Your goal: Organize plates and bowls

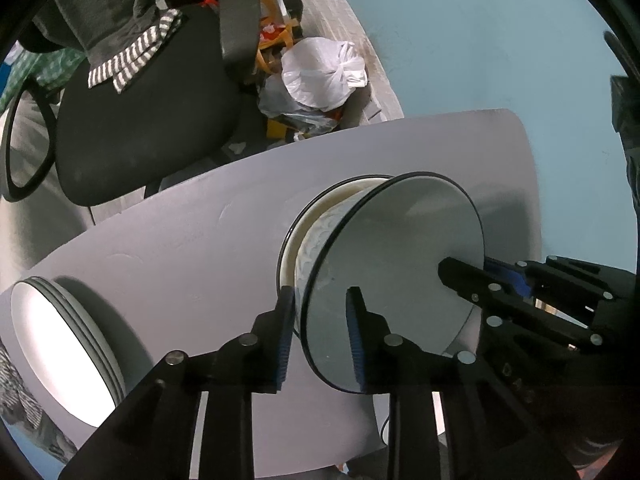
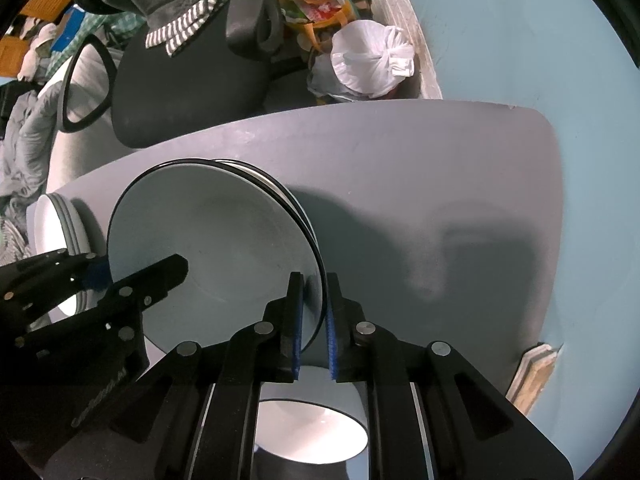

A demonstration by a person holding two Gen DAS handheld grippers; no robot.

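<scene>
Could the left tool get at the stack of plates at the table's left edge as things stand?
Probably not yet: the left tool straddles the rim of the black-rimmed plate, shared with the right tool. The stack of plates sits uncovered.
</scene>
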